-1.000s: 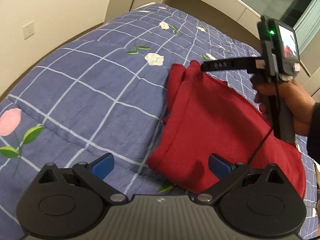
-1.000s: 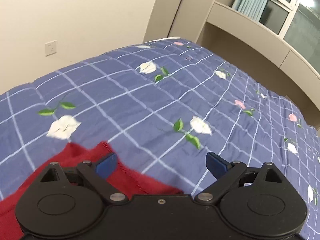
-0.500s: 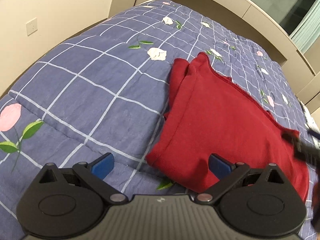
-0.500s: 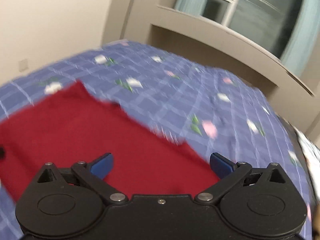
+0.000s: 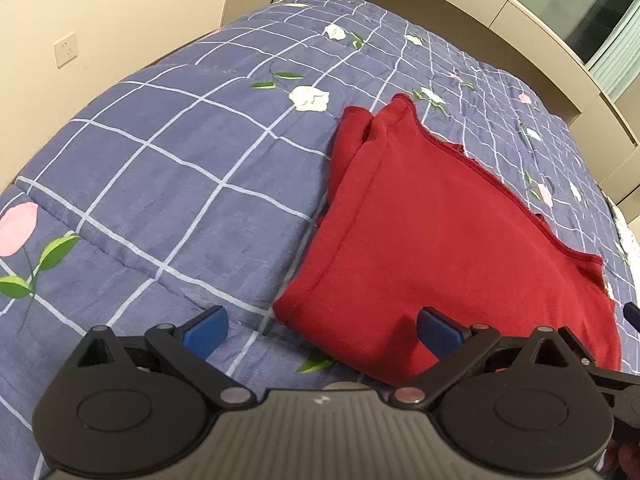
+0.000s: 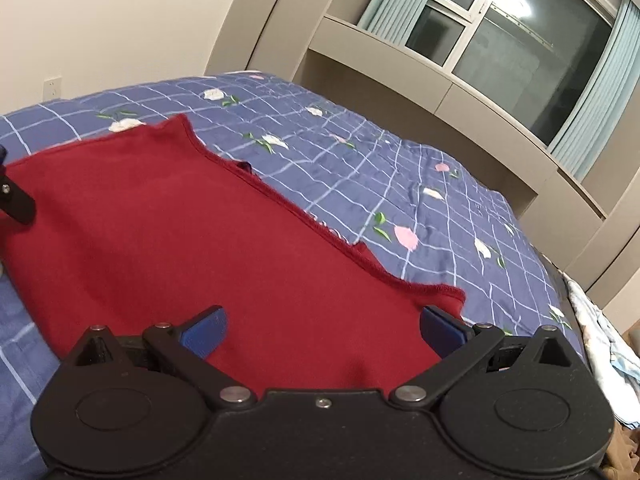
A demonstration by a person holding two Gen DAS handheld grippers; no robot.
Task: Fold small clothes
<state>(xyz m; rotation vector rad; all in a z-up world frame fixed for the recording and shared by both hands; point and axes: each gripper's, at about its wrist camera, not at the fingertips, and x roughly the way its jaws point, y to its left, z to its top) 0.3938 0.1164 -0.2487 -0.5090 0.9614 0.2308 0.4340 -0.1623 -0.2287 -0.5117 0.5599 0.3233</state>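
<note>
Blue checked bedspread (image 5: 168, 168) with flowers covers the bed. On it lies a red cloth (image 5: 432, 240), folded flat. The left gripper (image 5: 322, 326) is wide open and holds nothing; it hangs over the cloth's near corner. The right gripper (image 6: 322, 326) is wide open too, empty, above the cloth's other end. A window (image 6: 500, 40) is behind.
</note>
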